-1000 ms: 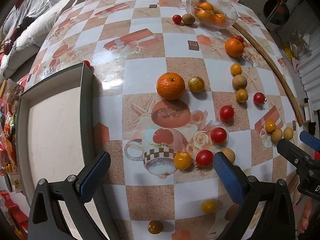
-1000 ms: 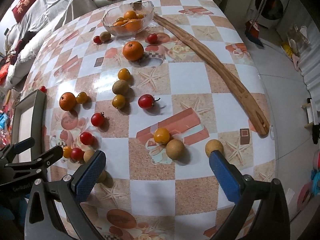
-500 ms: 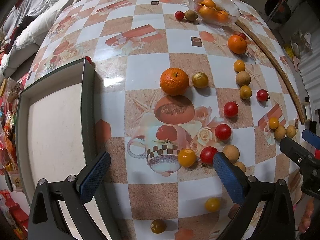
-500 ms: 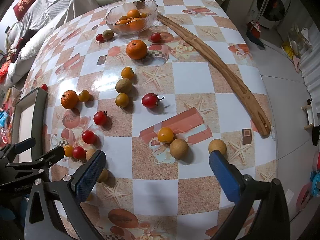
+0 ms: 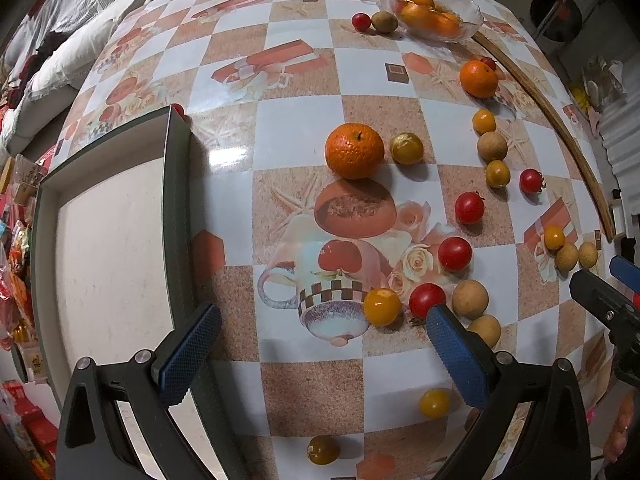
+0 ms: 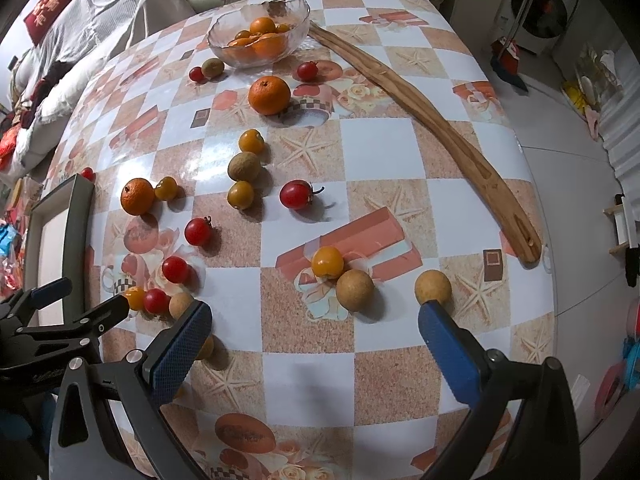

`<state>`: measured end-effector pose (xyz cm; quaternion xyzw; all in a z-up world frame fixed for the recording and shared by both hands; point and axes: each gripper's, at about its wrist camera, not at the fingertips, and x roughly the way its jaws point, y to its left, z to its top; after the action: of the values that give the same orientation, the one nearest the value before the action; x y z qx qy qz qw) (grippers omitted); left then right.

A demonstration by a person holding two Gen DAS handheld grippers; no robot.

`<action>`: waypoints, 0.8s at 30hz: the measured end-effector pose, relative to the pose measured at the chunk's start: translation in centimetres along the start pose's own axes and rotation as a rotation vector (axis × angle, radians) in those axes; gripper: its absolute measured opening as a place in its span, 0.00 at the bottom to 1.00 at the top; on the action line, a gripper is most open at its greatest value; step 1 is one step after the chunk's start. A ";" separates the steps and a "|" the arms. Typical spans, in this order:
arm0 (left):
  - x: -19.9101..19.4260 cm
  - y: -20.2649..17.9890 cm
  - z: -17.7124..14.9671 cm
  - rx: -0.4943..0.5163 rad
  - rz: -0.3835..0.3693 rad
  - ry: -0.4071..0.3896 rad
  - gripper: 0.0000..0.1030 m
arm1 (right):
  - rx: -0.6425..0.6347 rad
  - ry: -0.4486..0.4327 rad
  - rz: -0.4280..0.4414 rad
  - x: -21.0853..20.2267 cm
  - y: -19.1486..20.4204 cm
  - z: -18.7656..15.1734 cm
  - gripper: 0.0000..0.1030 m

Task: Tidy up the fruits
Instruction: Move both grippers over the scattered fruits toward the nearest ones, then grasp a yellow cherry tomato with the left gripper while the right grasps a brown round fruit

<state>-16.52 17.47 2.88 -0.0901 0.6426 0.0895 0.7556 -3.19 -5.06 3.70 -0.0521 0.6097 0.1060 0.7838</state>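
Many small fruits lie loose on a checked tablecloth: a mandarin (image 5: pixel 354 150), red cherry tomatoes (image 5: pixel 454 253), yellow tomatoes (image 5: pixel 382 306) and brown longans (image 5: pixel 470 298). A glass bowl (image 5: pixel 468 20) with oranges stands at the far end, also in the right wrist view (image 6: pixel 296 20). My left gripper (image 5: pixel 322 346) is open and empty above the near table edge. My right gripper (image 6: pixel 314 342) is open and empty, just short of a yellow tomato (image 6: pixel 327 262) and two longans (image 6: pixel 354 290).
An empty dark-rimmed tray (image 5: pixel 178 184) lies on the left of the table. A long curved wooden stick (image 6: pixel 432 120) lies along the right side. A second mandarin (image 6: pixel 269 95) sits near the bowl. Bedding and clutter surround the table.
Both grippers have moved slightly forward and lower over the table, so the fruits look nearer. Both stay open and empty. No fruit has moved.
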 end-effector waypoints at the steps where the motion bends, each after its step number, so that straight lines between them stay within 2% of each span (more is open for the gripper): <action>1: 0.1 0.0 0.0 0.005 0.003 0.000 1.00 | 0.001 -0.001 0.000 0.0 0.0 0.0 1.00; 11: 1.3 0.1 -0.8 0.056 0.013 -0.002 1.00 | 0.005 0.019 0.006 0.4 -0.2 -0.7 1.00; 14: 1.7 -0.1 -1.3 0.075 0.009 -0.003 0.88 | 0.001 0.033 0.011 0.7 -0.1 -1.2 1.00; 18: 2.1 0.0 -1.6 0.095 0.004 0.008 0.87 | 0.005 0.042 0.013 1.0 -0.2 -1.7 1.00; 19: 2.1 0.0 -1.6 0.099 0.004 0.005 0.84 | 0.013 0.046 0.017 1.1 -0.4 -1.8 1.00; 20: 2.2 0.0 -1.5 0.107 0.004 0.002 0.77 | 0.021 0.047 0.020 1.2 -0.5 -1.9 1.00; 21: 2.4 -0.2 -1.5 0.116 -0.011 0.007 0.77 | 0.028 0.048 0.021 1.2 -0.7 -2.0 0.99; 24: 2.7 -0.6 -1.6 0.126 -0.012 0.004 0.75 | 0.044 0.056 0.016 1.6 -1.3 -2.1 0.90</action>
<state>-17.44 16.53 -0.04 -0.0461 0.6478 0.0441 0.7591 -4.52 -6.63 1.57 -0.0330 0.6339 0.0972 0.7666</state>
